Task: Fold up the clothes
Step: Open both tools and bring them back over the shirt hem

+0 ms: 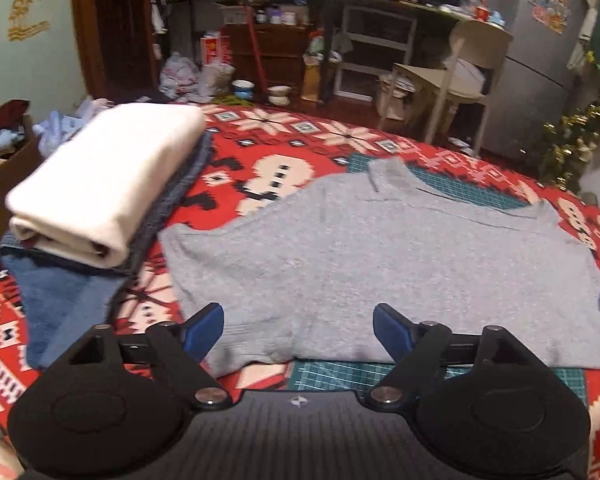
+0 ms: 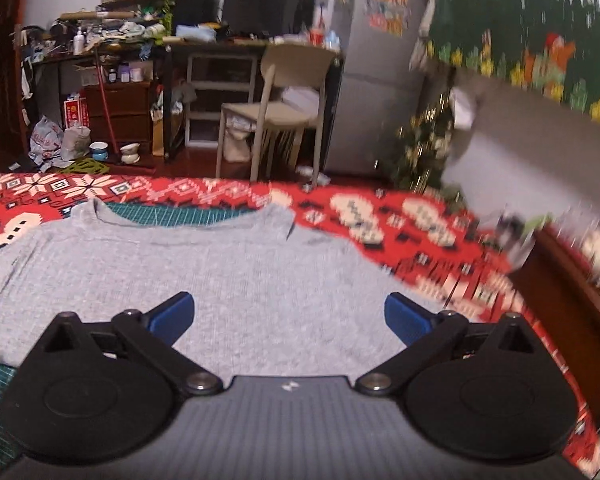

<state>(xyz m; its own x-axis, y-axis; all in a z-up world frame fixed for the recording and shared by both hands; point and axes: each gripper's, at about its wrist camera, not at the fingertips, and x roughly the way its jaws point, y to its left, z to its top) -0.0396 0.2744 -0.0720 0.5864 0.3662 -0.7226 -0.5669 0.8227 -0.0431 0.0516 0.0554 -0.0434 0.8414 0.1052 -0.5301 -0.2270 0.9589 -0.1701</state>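
- My left claw is released, blue pads spread wide w/ nothing between them; it hangs over the near hem of the grey sweater.
- My right claw is also released, pads at full spread, nothing gripped; grey knit only shows below the gap.
- Grey sweater lies flat, spread out on the red patterned blanket, collar at 12 o'clock from me, hem at 6. In the right wrist view the sweater fills the centre, w/ the collar edge toward 12.
- Green cutting mat peeks out under the collar and again under the hem at 6 o'clock.
- At 10 o'clock of the sweater in the left view: a folded cream garment sits on top of a folded blue garment; that stack is near the sweater but apart from it.
- Tip of the other claw pokes in at 3 o'clock of the left view, at the sweater's edge.
- Past the blanket at 12–1 o'clock stands a beige chair; right view is blurred toward 3 o'clock.
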